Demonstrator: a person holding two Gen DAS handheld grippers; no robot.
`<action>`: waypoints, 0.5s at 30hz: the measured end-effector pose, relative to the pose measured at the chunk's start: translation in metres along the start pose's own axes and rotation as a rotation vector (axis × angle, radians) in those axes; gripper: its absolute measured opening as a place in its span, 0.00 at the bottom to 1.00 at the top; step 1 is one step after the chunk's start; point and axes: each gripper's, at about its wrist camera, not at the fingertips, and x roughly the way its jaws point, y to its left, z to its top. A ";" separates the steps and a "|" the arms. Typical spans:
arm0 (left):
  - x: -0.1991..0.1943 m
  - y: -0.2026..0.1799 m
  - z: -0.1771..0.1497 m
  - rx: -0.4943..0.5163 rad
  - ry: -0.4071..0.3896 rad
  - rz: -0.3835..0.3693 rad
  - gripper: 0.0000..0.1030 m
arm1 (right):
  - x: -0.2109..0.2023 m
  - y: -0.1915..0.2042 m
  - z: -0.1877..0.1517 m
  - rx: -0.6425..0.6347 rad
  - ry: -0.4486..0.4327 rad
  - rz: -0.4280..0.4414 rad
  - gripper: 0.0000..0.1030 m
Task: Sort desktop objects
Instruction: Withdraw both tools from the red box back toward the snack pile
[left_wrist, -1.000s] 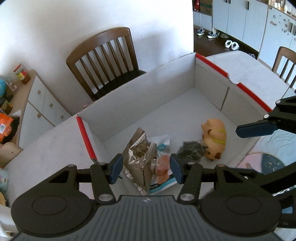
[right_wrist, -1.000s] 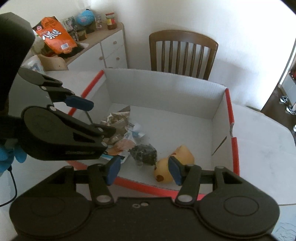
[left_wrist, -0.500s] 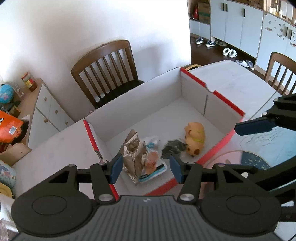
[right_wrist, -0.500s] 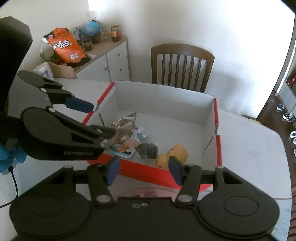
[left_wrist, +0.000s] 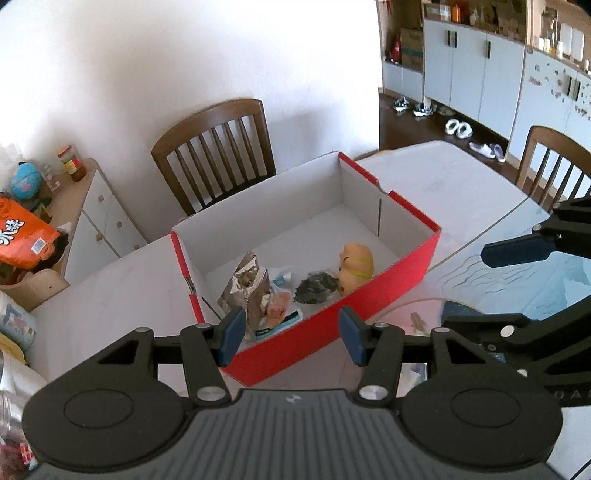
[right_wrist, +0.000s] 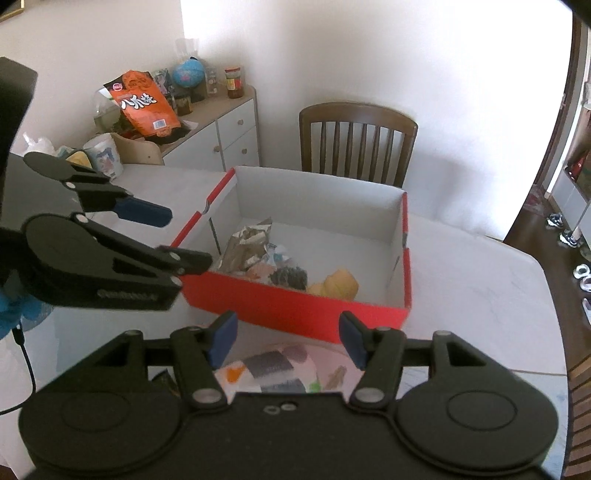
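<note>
Hovering both grippers over the near side of the red box (left_wrist: 384, 291), between picks by our read. Left gripper (left_wrist: 291, 328) jaws released, nothing between them; right gripper (right_wrist: 284, 338) jaws opening, also empty. Box sits on the surface (left_wrist: 443, 184) holding a foil packet (left_wrist: 245, 280), a dark clump (left_wrist: 314, 290) and a yellow toy (left_wrist: 356, 262). Next we need a target: something patterned (right_wrist: 273, 365) lies beneath the right gripper, half hidden, can't identify it.

Bright daylight, washed-out walls, fisheye-bent edges.
</note>
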 end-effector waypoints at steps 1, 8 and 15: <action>-0.005 -0.002 -0.002 -0.006 -0.008 -0.002 0.52 | -0.004 -0.001 -0.003 0.002 -0.006 0.000 0.60; -0.029 -0.015 -0.020 -0.035 -0.043 -0.033 0.52 | -0.030 -0.007 -0.024 0.026 -0.040 0.002 0.60; -0.043 -0.026 -0.041 -0.051 -0.057 -0.048 0.52 | -0.044 -0.005 -0.042 0.029 -0.053 0.000 0.60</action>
